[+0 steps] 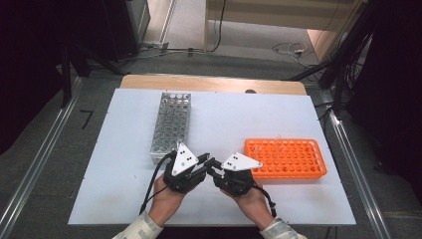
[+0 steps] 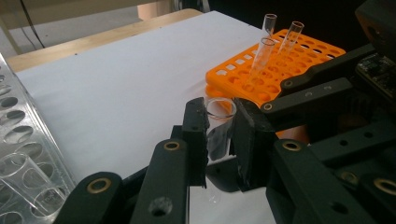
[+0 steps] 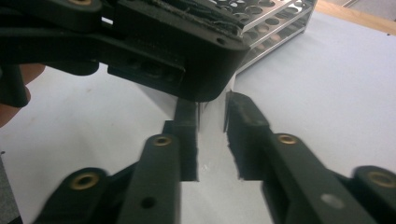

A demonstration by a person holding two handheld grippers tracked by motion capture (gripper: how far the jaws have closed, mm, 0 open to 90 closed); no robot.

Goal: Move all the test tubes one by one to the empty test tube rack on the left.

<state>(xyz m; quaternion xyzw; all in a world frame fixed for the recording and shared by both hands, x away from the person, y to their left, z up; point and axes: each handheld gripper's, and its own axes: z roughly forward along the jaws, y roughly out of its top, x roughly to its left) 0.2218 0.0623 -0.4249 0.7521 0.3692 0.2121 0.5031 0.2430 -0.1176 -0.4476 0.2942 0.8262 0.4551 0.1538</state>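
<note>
A clear test tube stands upright between the jaws of my left gripper, which is shut on it just under the rim. My right gripper comes in from the side, and its jaws close on the same tube, right under the left gripper's body. In the high view the left gripper and the right gripper meet tip to tip over the front middle of the white board. The orange rack lies to the right and holds three clear tubes. To the left stands the metal rack.
The white board covers a wooden table. The metal rack holds a few clear tubes at its near end. Dark stands and cables line both sides, with floor rails along the table.
</note>
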